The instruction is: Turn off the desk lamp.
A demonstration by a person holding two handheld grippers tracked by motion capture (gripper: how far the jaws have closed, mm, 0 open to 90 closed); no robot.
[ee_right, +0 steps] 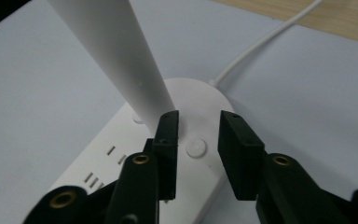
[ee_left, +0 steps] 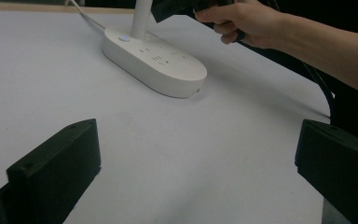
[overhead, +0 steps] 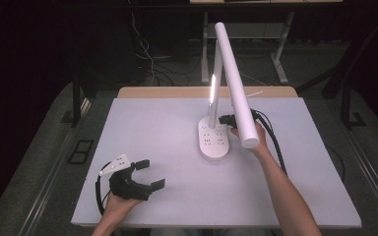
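Observation:
A white desk lamp stands mid-table; its oval base [overhead: 211, 141] carries socket slots, and its long tube head [overhead: 234, 83] slants toward me. A bright streak glows on the upright post [overhead: 212, 88]. My right gripper [overhead: 225, 119] hovers at the base's right rear, partly hidden under the head. In the right gripper view, the right gripper [ee_right: 198, 121] has its jaws a little apart with nothing between them, just above a round button [ee_right: 196, 147] beside the post [ee_right: 121, 60]. My left gripper [overhead: 153, 173] rests at the front left, open wide and empty; in its own view the left gripper [ee_left: 198, 154] faces the base [ee_left: 156, 60].
The lamp's white cable [ee_right: 261, 44] runs off toward the table's wooden back edge [overhead: 177, 92]. A black cable [overhead: 275, 142] trails from the right gripper along the forearm. The white tabletop [overhead: 152, 128] lies bare between the left gripper and the lamp.

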